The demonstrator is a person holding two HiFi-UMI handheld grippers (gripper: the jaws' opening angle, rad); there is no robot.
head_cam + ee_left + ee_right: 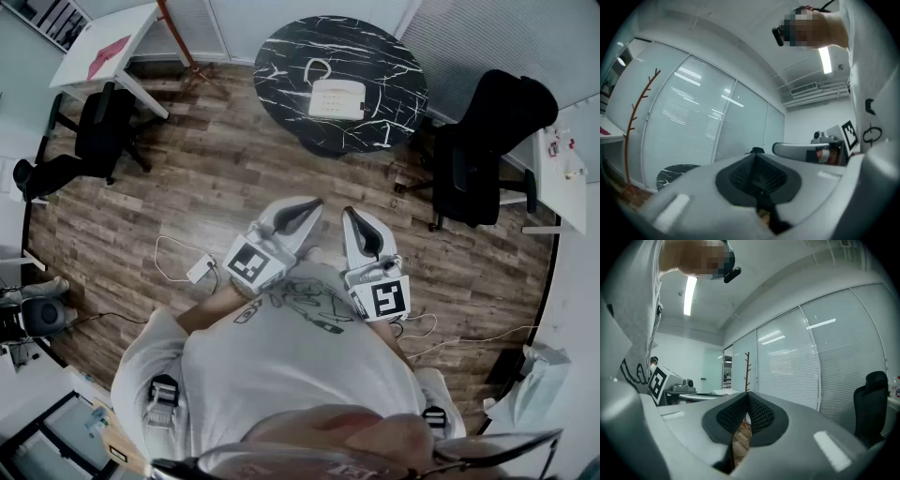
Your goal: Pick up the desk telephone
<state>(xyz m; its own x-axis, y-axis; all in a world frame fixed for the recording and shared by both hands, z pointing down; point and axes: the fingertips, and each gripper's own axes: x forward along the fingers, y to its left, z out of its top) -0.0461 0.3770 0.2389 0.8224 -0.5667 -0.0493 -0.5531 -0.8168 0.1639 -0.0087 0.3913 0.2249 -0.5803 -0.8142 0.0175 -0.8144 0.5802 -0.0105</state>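
A white desk telephone (337, 98) with a coiled cord sits on a round black marble table (286, 80) at the far middle of the head view. My left gripper (307, 208) and right gripper (352, 217) are held close to the person's chest, well short of the table, both pointing level toward it. Both are shut with nothing between the jaws. In the left gripper view my left gripper (755, 152) shows closed black pads, with an edge of the marble table (675, 173) low at the left. In the right gripper view my right gripper (747, 395) is also closed and empty.
A black office chair (487, 141) stands right of the table, another chair (98, 131) by a white desk (108, 47) at the left. A power strip and cables (199, 270) lie on the wooden floor. A red coat stand (635, 122) rises near the glass wall.
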